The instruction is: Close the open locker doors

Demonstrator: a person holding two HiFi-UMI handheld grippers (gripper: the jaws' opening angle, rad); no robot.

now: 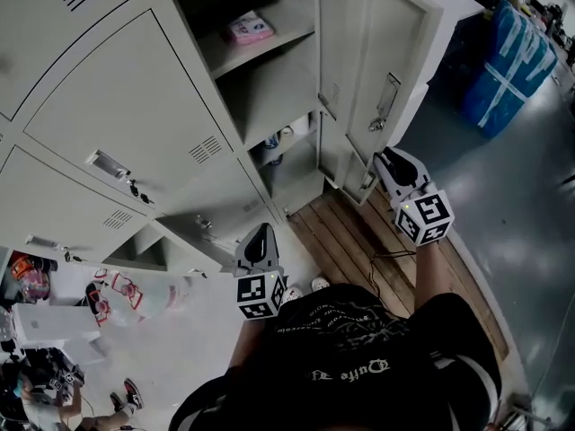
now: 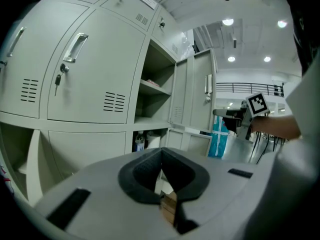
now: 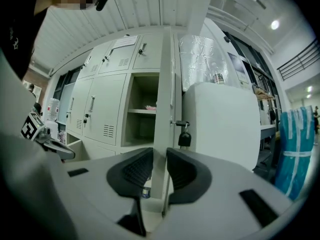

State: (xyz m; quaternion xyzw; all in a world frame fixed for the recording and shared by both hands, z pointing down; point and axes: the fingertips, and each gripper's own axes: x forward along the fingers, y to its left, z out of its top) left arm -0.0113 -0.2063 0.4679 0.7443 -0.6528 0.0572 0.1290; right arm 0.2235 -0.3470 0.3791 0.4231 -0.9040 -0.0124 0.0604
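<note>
The grey locker bank (image 1: 135, 106) has one tall door (image 1: 404, 52) swung open at the right, over an open compartment (image 1: 269, 88) with shelves. My right gripper (image 1: 382, 158) is at that door's free edge, low on it. In the right gripper view the door edge (image 3: 161, 129) runs straight between the pads, and the right gripper (image 3: 160, 166) is shut on it, just below a padlock (image 3: 184, 139). A smaller door (image 2: 190, 141) below also stands open. My left gripper (image 1: 260, 239) hangs lower left, shut and empty, off the lockers.
A pink packet (image 1: 250, 28) lies on the top shelf and bottles (image 2: 140, 143) stand in the lower compartment. A blue bag (image 1: 508, 65) sits on the floor beyond the door. Wooden boards (image 1: 346, 241) lie under the lockers. Another open compartment (image 1: 144, 248) is at lower left.
</note>
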